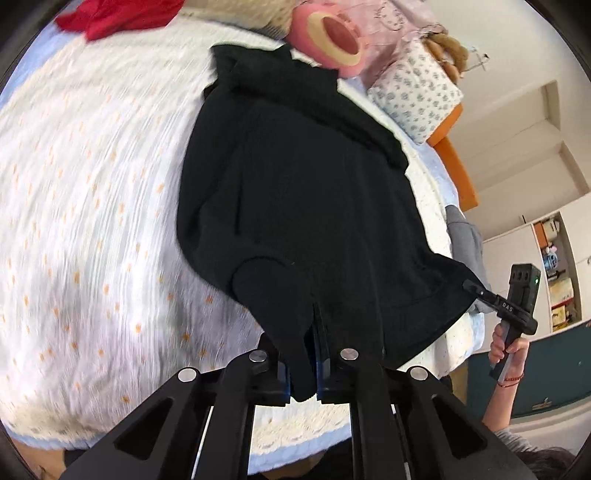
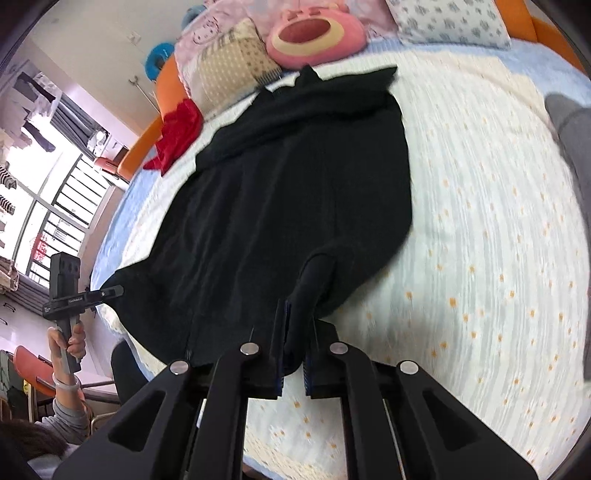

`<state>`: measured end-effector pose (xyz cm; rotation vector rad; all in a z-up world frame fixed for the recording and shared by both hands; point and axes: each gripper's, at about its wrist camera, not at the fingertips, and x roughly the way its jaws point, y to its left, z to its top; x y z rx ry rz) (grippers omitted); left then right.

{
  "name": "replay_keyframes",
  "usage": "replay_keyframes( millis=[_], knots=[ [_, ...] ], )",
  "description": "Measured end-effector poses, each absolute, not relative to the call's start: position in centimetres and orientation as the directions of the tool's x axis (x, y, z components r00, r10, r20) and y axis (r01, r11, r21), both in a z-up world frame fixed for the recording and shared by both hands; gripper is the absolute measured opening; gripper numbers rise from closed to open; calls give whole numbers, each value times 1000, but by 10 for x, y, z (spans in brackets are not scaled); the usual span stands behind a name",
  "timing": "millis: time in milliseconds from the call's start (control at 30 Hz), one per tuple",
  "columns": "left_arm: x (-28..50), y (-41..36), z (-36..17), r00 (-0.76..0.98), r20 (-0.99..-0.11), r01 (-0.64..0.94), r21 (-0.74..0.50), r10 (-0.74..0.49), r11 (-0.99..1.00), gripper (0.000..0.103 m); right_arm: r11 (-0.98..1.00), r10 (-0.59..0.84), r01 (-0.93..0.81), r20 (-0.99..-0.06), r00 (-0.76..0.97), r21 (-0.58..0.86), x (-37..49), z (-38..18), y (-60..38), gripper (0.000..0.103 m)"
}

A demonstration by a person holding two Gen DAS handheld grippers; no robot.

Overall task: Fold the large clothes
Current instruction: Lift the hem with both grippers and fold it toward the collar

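Both fingers [image 1: 317,354] [image 2: 295,354] pinch the black garment [image 1: 295,192] (hem lifted, sleeves folded in).

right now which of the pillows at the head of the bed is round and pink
The pink bear-face cushion, with its open mouth, just beyond the black garment. The floral pillow and beige dotted pillow are rectangular.

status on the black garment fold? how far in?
Early. Done: black garment lies spread on the bed, sleeves apparently tucked in. In hand: left hand-held gripper and right hand-held gripper are each shut on a near hem corner. Left: carrying the hem toward the collar end; no crosswise fold visible yet.
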<state>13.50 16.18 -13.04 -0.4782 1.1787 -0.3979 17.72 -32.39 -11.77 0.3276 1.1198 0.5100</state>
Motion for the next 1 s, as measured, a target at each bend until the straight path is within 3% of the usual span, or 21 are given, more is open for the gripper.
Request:
replay_keyframes(
  millis=[533, 1000],
  knots=[
    [249, 161, -51, 488, -719, 156, -486, -495, 860, 13, 873, 484, -183, -748, 454, 453, 289, -71, -325, 5],
    [401, 180, -52, 592, -687, 68, -478, -420, 876, 13, 932, 337, -74, -772, 539, 355, 445, -58, -303, 5]
  ],
)
